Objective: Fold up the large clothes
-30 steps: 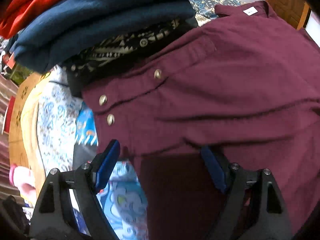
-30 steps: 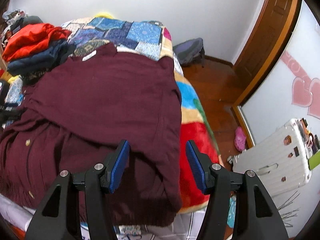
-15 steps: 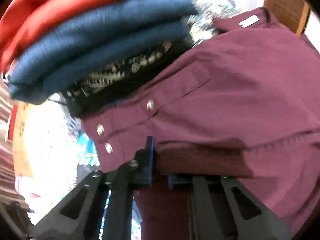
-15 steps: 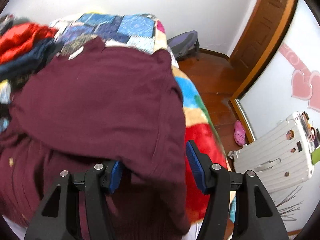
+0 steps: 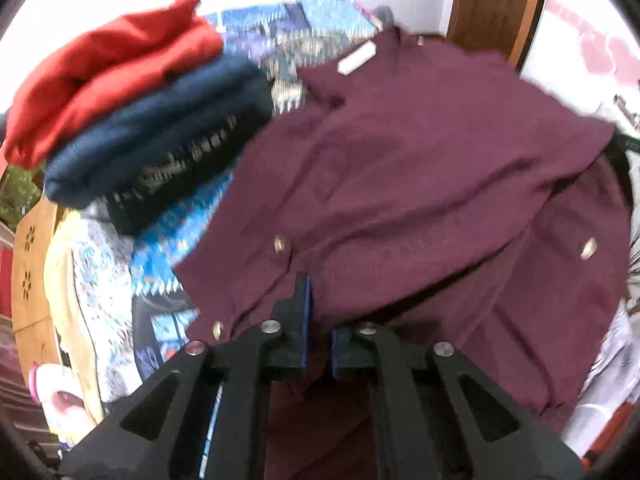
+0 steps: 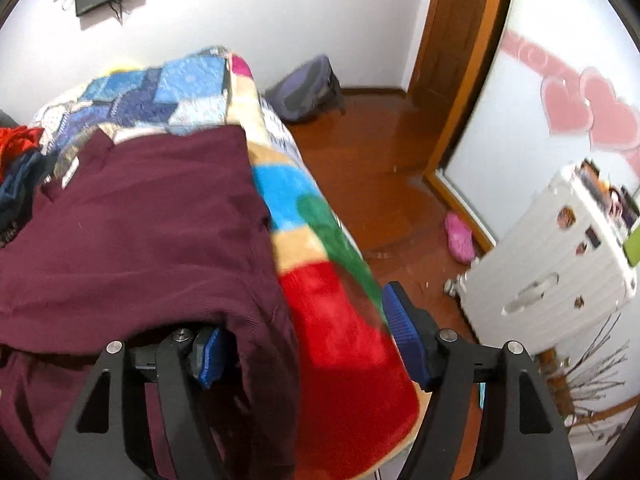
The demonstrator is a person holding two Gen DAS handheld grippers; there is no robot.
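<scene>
A large maroon button shirt [image 5: 420, 160] lies spread over the bed, collar and white label toward the far wall. My left gripper [image 5: 318, 340] pinches the shirt's buttoned front edge between its blue pads, lifted a little off the bed; its jaws are easing open with the cloth still between them. In the right wrist view the shirt [image 6: 140, 232] fills the left side. My right gripper [image 6: 308, 344] straddles the shirt's right edge, its jaws opening wide. The cloth drapes over the left finger [image 6: 210, 354], and the right finger [image 6: 404, 332] stands clear over the blanket.
A stack of folded clothes, red [image 5: 108, 76] on navy [image 5: 160, 132] on black patterned [image 5: 172, 176], sits at the shirt's left. The colourful blanket [image 6: 332, 320] hangs over the bed's right edge. On the floor are a white suitcase [image 6: 560, 256], a backpack [image 6: 304, 92] and a pink slipper [image 6: 460, 236].
My left gripper went from open to shut on the shirt's buttoned edge and rose with it. My right gripper slid down onto the shirt's right edge and its jaws spread wider.
</scene>
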